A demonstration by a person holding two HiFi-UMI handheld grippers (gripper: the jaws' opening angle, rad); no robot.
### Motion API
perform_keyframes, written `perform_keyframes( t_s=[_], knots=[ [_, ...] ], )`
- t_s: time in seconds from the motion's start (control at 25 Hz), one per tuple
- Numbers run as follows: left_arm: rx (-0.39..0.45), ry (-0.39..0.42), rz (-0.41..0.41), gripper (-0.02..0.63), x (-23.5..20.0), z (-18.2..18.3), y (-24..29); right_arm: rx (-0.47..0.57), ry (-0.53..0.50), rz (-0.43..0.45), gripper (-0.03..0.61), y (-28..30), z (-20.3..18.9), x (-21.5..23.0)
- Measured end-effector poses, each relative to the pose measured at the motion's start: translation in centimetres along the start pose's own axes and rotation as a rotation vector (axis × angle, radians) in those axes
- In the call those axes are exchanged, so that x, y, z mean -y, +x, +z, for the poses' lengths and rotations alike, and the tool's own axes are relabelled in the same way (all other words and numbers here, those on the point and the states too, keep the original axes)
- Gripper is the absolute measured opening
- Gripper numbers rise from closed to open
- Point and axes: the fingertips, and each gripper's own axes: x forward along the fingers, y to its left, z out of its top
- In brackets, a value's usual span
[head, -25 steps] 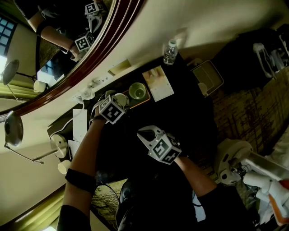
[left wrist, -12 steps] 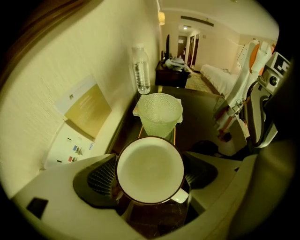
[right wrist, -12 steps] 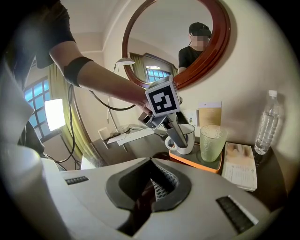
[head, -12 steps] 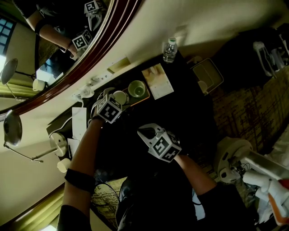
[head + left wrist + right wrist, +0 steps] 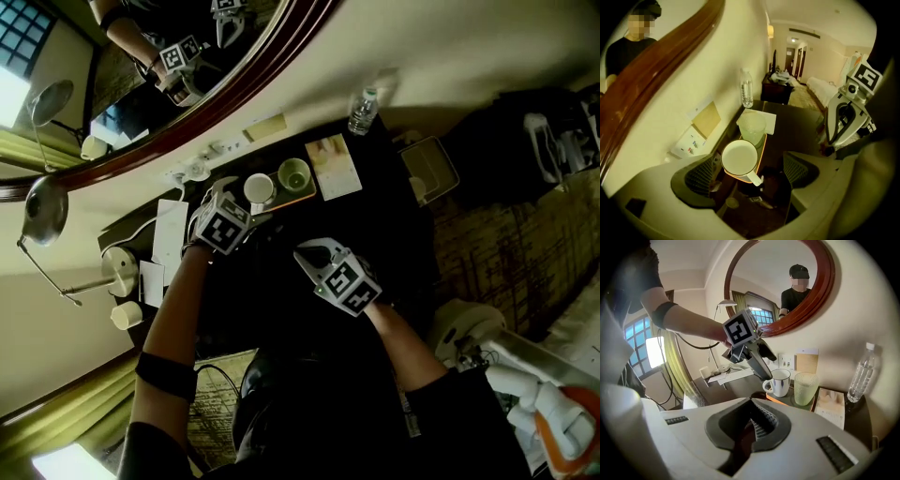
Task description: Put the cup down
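You had the cup (image 5: 739, 158) down on the tray (image 5: 762, 149), at the back of the dark desk (image 5: 375, 234) near the wall under the round mirror (image 5: 187, 103). It stood upright, its long axis straight up and its open mouth toward the ceiling, so the left gripper view looked right into its white inside. Its handle stuck out sideways, away from the green glass (image 5: 752, 125) that stood just beside it on the same tray, on the side of the cup nearest your left tongs.

Your left tongs (image 5: 749, 171) hung above the cup, pointing steeply down at it. Their jaws had just been opening and stood wide. The cup showed between them from above, but neither pad touched it. In the right gripper view they were clear of the rim, slanting in from the side away from the glass.

Your right tongs (image 5: 754, 425) were closed, jaw against jaw, with nothing held. You kept them over the nearer part of the desk, well apart from the tray, aimed toward the cup and glass.

Past the glass a pale card (image 5: 333, 167) lay flat on the desk, and a clear water bottle (image 5: 362, 112) stood upright at the wall beyond it.
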Motion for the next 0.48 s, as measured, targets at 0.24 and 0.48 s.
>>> perform_keyframes(
  t_s=[0.24,0.48],
  knots=[
    [0.205,-0.091,0.125,0.252,1.9,2.3,-6.9,-0.008,-0.042,-0.027,0.005,-2.9,1.7,1.4],
    [0.341,-0.270,0.209,0.064,3.4,1.6,-11.2,-0.035,-0.065,-0.062,0.006,-4.8,2.2,2.3]
  ],
)
